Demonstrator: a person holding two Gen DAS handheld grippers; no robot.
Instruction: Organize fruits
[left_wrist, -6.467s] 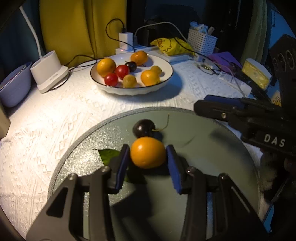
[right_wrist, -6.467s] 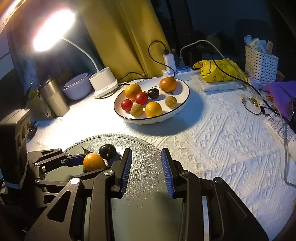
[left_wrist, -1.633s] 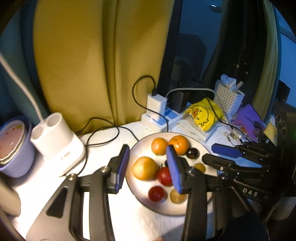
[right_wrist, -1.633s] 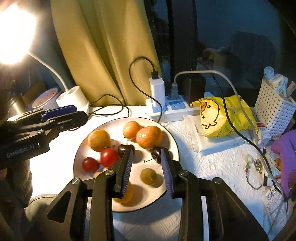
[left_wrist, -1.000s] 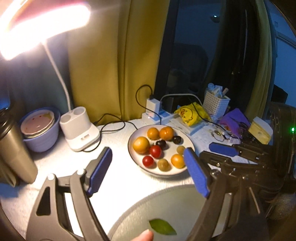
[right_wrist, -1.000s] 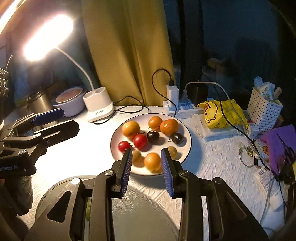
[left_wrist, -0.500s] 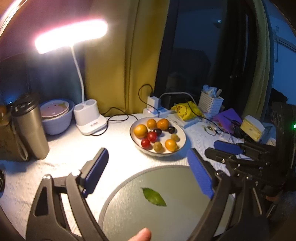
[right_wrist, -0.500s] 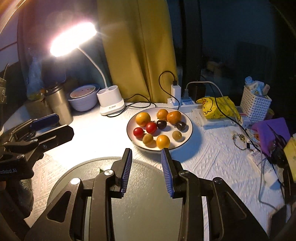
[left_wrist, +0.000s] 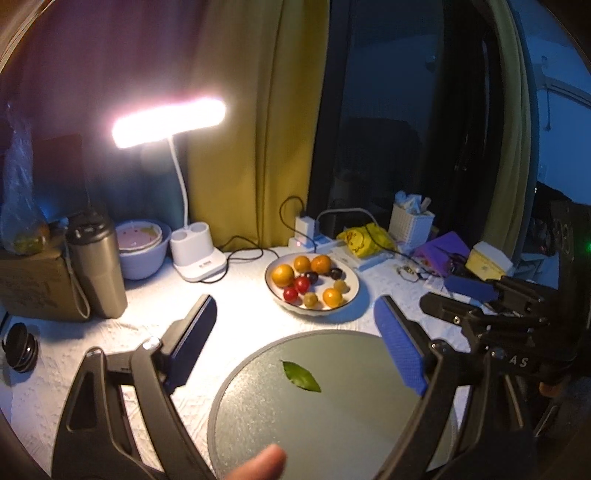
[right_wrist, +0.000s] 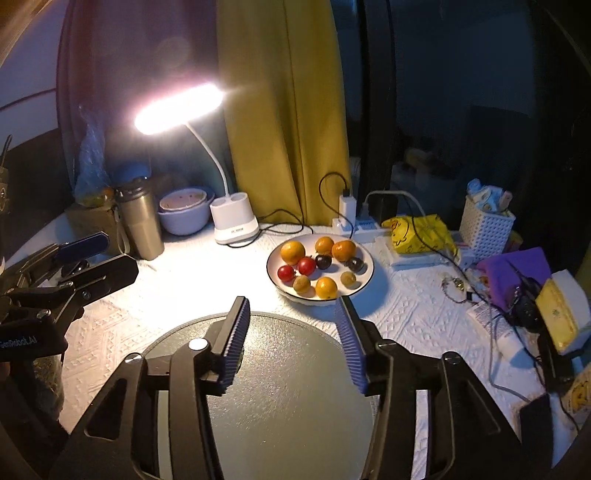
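Observation:
A white bowl (left_wrist: 352, 295) (right_wrist: 365, 284) on the white tablecloth holds several fruits: oranges, red and yellow tomatoes, dark cherries. A round grey glass disc (left_wrist: 332, 417) (right_wrist: 288, 398) lies in front of it with only a green leaf (left_wrist: 301, 376) on it. My left gripper (left_wrist: 295, 347) is open wide and empty, held high above the disc. My right gripper (right_wrist: 293, 339) is open and empty above the disc, short of the bowl. Each gripper shows at the edge of the other's view.
A lit desk lamp (left_wrist: 168, 122) with a white base (right_wrist: 236, 221) stands behind. A steel tumbler (left_wrist: 96, 266), a lilac bowl (left_wrist: 142, 251), a power strip (right_wrist: 354, 221), a yellow packet (right_wrist: 421, 229), a white basket (right_wrist: 485, 221) and cables crowd the back and right.
The orange and the cherry that lay on the disc now lie in the bowl. Both grippers have pulled back and up from the bowl; the right one has opened wider.

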